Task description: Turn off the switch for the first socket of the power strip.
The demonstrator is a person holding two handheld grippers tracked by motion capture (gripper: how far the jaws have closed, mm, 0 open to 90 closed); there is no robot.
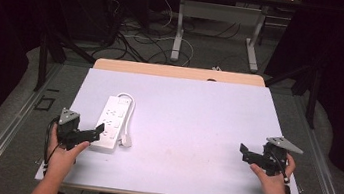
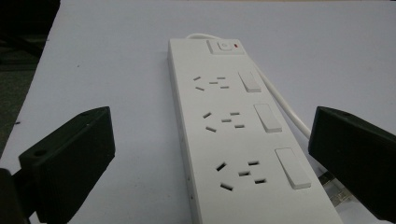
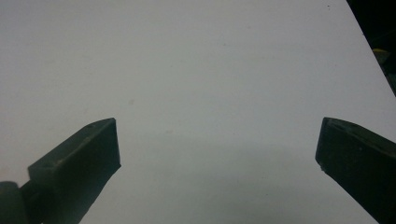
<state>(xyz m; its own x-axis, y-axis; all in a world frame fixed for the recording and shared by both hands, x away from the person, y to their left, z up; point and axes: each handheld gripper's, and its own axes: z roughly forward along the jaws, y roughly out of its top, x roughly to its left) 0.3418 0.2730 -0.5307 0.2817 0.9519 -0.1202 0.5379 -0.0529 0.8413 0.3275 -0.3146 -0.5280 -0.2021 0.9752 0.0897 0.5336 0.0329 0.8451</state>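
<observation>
A white power strip (image 1: 112, 122) lies on the left part of the white table top (image 1: 191, 125), its cord (image 1: 129, 121) looped along its right side. In the left gripper view the power strip (image 2: 233, 126) shows three socket groups, three rocker switches and a main switch with a red light at its far end. My left gripper (image 1: 96, 131) is open at the strip's near end, its jaws wide apart on either side of it and not touching. My right gripper (image 1: 246, 153) stands open over bare table near the right front edge, with nothing between its jaws (image 3: 217, 154).
Beyond the table's far edge is a floor with tangled cables (image 1: 137, 37) and the legs of another desk (image 1: 179, 27). Dark curtains close in both sides. The plug end of the cord (image 2: 334, 189) lies by my left gripper's right jaw.
</observation>
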